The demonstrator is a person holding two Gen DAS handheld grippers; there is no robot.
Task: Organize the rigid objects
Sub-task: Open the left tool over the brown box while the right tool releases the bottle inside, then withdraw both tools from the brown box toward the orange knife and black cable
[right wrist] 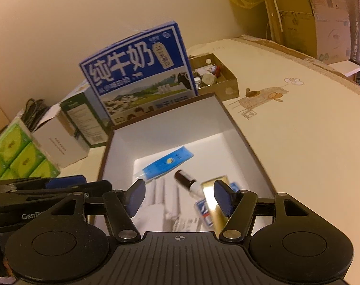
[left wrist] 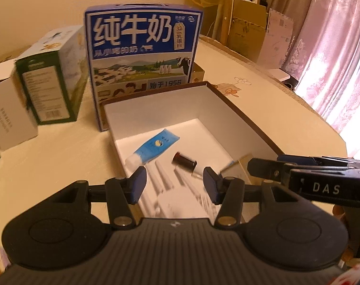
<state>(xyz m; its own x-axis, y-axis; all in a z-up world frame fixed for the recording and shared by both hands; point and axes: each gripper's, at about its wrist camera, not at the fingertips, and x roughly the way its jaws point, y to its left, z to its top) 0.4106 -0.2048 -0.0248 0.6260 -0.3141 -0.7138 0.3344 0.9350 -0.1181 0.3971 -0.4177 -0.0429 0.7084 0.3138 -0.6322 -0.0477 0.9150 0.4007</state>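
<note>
Since both the left gripper (left wrist: 174,177) and right gripper (right wrist: 178,190) hover with jaws apart and empty, the small brown bottle (right wrist: 185,177) inside the white box (right wrist: 230,123) looks light, hard, slippery: grip its middle.

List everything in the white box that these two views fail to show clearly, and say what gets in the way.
- White sticks: left wrist view, smeared by motion blur; count unclear.
- Printed sheet: blurred, near end hidden behind the left gripper; text unreadable.
- Gold item: right wrist view, partly hidden by the right gripper finger; cannot tell what it is.
- Small bottle: label too small to read.
- White box: near wall hidden by both grippers.
</note>
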